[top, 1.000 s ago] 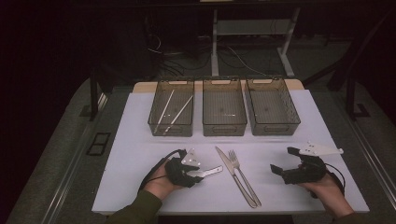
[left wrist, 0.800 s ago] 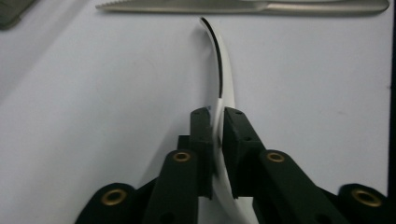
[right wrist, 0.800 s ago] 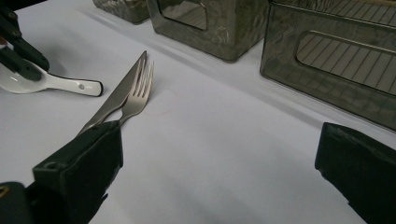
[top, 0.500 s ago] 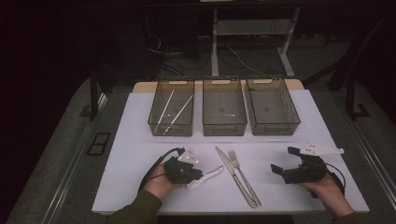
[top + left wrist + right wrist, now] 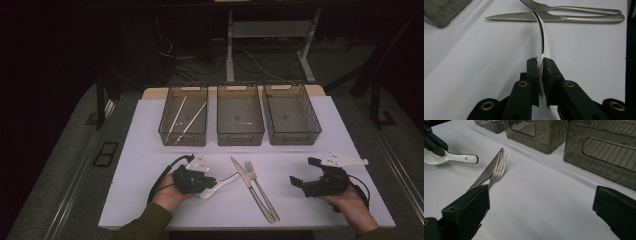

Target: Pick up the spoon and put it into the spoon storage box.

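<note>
spoon pinched, ready to lift

the left gripper [image 5: 212, 184] has just been closing its jaws, and in the left gripper view they now pinch the white spoon [image 5: 543, 42] by its bowl edge, pads pressed on either side. the spoon lies near the front edge of the white surface [image 5: 145, 150], left of middle, its handle pointing toward the knife [image 5: 252, 190] and fork [image 5: 260, 187], which lie side by side just beyond it, the handle's tip close to the knife blade.

the right gripper [image 5: 305, 172] rests near the front right corner with its jaws spread wide and nothing between them.

three dark bins stand in a row along the back edge; the left bin [image 5: 183, 115] has two chopsticks [image 5: 185, 120] in it, the middle bin [image 5: 240, 115] and right bin [image 5: 291, 114] look bare.

the step in hand looks like the grasp itself, just completed. the next move likely calls for a straight lift so the handle clears the knife without nudging it, then a carry toward a bin at the back. the grip is on a thin curved edge, so the spoon could swivel.
</note>
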`<state>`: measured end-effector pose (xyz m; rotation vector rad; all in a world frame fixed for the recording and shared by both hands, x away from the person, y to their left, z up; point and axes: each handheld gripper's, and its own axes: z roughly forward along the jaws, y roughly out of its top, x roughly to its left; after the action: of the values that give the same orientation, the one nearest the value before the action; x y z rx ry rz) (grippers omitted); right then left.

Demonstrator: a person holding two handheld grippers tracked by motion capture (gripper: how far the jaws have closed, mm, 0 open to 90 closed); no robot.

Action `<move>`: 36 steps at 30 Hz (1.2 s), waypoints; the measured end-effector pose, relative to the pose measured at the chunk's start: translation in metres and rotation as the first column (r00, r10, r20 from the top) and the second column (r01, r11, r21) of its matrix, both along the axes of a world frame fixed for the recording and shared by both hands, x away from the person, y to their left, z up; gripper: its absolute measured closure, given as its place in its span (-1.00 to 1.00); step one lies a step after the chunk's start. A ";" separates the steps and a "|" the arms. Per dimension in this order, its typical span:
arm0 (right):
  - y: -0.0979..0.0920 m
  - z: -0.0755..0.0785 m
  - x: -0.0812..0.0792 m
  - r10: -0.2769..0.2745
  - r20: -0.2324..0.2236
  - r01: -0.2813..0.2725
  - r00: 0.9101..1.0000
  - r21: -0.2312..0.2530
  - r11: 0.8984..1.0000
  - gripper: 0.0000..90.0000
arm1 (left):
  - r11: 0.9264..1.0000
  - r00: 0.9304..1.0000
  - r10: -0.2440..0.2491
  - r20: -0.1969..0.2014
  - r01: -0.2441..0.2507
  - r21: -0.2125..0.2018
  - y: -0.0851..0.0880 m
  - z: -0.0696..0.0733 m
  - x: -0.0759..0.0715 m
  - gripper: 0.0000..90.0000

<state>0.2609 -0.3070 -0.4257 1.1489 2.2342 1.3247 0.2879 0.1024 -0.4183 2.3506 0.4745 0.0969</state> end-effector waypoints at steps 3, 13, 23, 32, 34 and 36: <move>0.000 0.000 0.000 0.000 0.000 0.000 1.000 0.000 1.000 -0.98 | 1.000 1.000 0.010 -0.005 -0.010 -0.003 0.001 0.001 0.001 0.86; 0.000 0.000 0.000 0.002 0.002 -0.002 1.000 -0.001 1.000 -0.98 | 0.998 0.999 0.039 -0.004 -0.039 -0.056 0.008 0.008 0.006 0.86; 0.001 0.000 0.000 0.002 -0.001 -0.002 1.000 -0.001 1.000 -0.98 | 0.997 0.999 0.042 0.018 -0.040 -0.068 0.007 0.014 0.011 0.86; 0.001 0.000 0.000 0.002 0.000 -0.002 1.000 0.000 1.000 -0.98 | 0.996 0.999 0.046 0.028 -0.044 -0.082 0.006 0.019 0.018 0.86; 0.001 0.000 0.001 0.002 0.000 -0.002 1.000 -0.001 1.000 -0.98 | 0.995 0.998 0.047 0.028 -0.044 -0.086 0.006 0.020 0.019 0.86; 0.001 0.000 0.001 0.001 0.001 -0.001 1.000 0.000 1.000 -0.98 | 0.995 0.998 0.046 0.032 -0.043 -0.090 0.005 0.021 0.021 0.86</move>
<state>0.2614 -0.3064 -0.4260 1.1472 2.2342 1.3248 0.3087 0.1070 -0.3969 2.2474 0.5047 0.1344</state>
